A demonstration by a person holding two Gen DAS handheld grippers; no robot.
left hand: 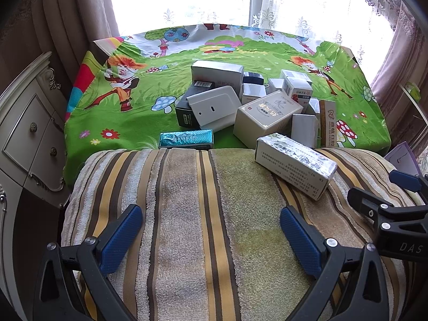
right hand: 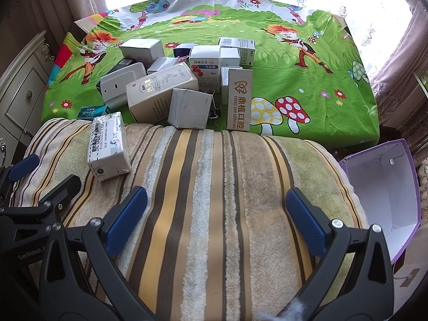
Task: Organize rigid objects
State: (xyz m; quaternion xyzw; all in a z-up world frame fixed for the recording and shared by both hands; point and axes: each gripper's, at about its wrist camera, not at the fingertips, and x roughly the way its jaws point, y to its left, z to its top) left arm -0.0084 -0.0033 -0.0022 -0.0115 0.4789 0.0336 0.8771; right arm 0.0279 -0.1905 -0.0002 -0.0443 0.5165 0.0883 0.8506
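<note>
A pile of several small cartons [left hand: 267, 101] [right hand: 184, 80] lies on the green cartoon cloth [left hand: 133, 107] [right hand: 307, 80]. One white medicine box [left hand: 294, 165] [right hand: 108, 147] lies alone on the striped towel [left hand: 203, 214] [right hand: 214, 200]. A teal box [left hand: 186, 139] [right hand: 92, 112] sits at the towel's far edge. My left gripper [left hand: 211, 235] is open and empty above the towel, left of the white box. My right gripper [right hand: 216, 219] is open and empty above the towel, right of that box. Each gripper shows at the edge of the other's view.
An open purple-edged white box [right hand: 382, 187] stands off the towel's right side. A cream dresser [left hand: 26, 133] is on the left. Curtains and a bright window [left hand: 240, 0] are behind the table.
</note>
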